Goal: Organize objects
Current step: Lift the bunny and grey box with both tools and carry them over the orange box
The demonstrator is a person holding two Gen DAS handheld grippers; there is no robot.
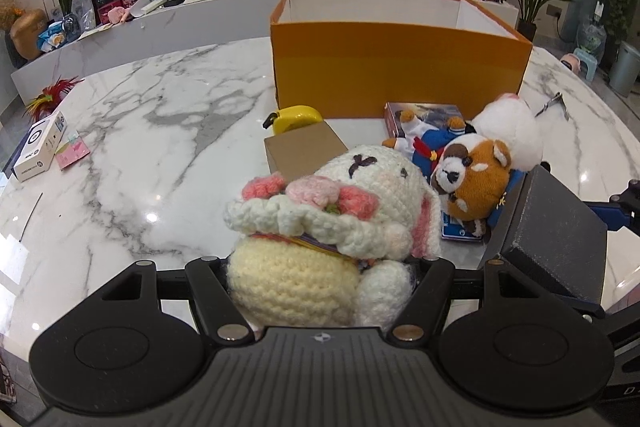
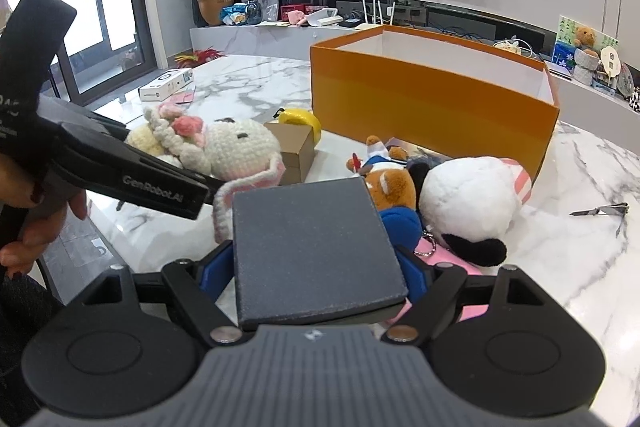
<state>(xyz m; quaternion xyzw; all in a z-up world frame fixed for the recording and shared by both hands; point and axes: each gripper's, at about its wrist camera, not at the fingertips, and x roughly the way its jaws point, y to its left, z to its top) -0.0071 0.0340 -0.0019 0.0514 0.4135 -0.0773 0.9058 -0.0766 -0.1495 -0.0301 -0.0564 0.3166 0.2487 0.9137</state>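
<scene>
- So, left gripper is clamped on the crochet bunny, held by its cream body, head pointing forward toward the orange box
- Right gripper grips the dark pad, flat, long side running forward
- Box sits dead ahead of both, open top up, long axis across the left view, slanting away rightward in the right view
- Left looks nearer the box's left end, right nearer the front wall
- Likely next: lift over the rim; panda plush and cardboard box lie between
</scene>
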